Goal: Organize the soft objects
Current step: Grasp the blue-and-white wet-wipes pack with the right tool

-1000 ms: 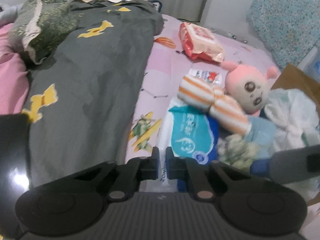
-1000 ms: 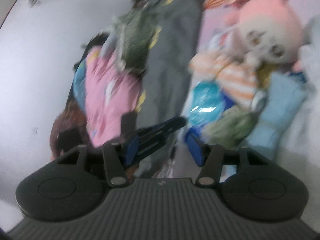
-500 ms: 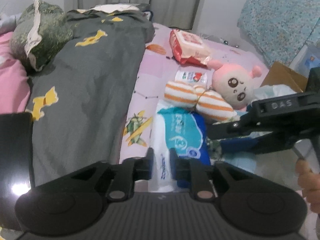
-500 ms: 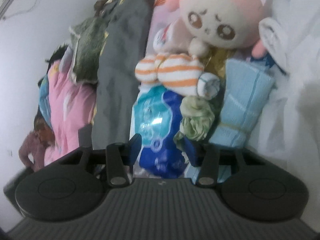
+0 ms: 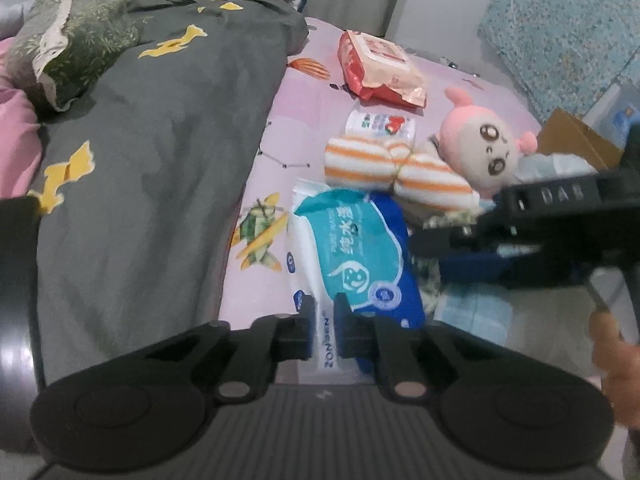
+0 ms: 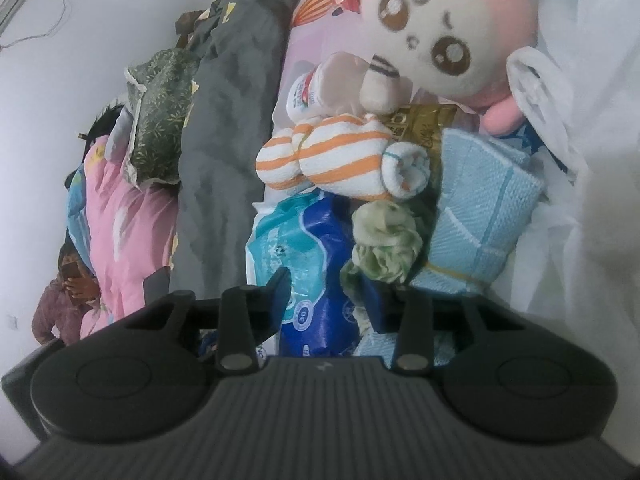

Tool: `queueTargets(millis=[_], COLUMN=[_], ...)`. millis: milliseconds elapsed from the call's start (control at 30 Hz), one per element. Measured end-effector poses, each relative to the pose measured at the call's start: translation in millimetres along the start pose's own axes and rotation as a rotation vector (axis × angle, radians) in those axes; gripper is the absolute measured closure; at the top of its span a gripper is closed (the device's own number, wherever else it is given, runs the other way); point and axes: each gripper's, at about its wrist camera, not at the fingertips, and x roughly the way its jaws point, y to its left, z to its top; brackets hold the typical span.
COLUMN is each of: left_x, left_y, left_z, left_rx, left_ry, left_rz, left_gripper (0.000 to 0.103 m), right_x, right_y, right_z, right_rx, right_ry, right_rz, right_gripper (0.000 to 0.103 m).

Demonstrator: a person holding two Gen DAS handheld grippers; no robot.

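Moved: the right tongs [image 6: 328, 296] have come in closer over the pile of soft things since the frames before; the doll's face now fills the top of the right wrist view, and the blur of a second ago is gone
Left tongs: the left tongs [image 5: 323, 320] sit low in the middle of the left wrist view, fingers close together with a narrow gap, over the white end of the wipes pack [image 5: 352, 256]; whether they touch it I cannot tell
Right tongs: spread wide, one finger at the wipes pack [image 6: 304, 256], the other at the green cloth [image 6: 380, 244]; pinching nothing
Right tongs, left wrist view: they reach in from the right edge [image 5: 460, 240], a hand [image 5: 612, 364] behind them at the lower right
Green cloth: crumpled, in the middle of the right wrist view, between the wipes pack and the folded blue towel [image 6: 484, 216]
Striped cloth: orange and white roll [image 6: 324, 156], above the wipes pack and touching a small rolled white sock [image 6: 406, 174]
Doll: pink with big brown eyes [image 6: 440, 28], top right; in the left wrist view [image 5: 484, 152] right of centre, beside the striped cloth [image 5: 384, 168]
White plastic bag: along the right side [image 6: 560, 100], next to the towel
Bed: pink sheet [image 5: 280, 136] under everything, a grey blanket [image 5: 140, 168] on the left
Farther back: a red packet [image 5: 380, 68] at upper centre
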Motion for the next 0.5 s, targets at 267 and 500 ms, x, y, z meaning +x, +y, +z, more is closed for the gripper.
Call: queueTargets(millis=[267,500], left_x=[-15.8,-27.5], left_y=[5.9,13.1], left_z=[-23.8,-39.9], left_rx=[0.001,0.002], left_ry=[0.007,0.005], left_rz=[-0.016,-0.014], left_gripper=[0.096,0.096], right_x=[-4.8,-25.4], right_y=[12.8,39.5], right_z=[-1.8,-12.3], right_rx=[-0.046,-0.101], right_ry=[-0.001,0.015], right_rz=[-0.014,0.044], right_gripper=[0.064,0.060])
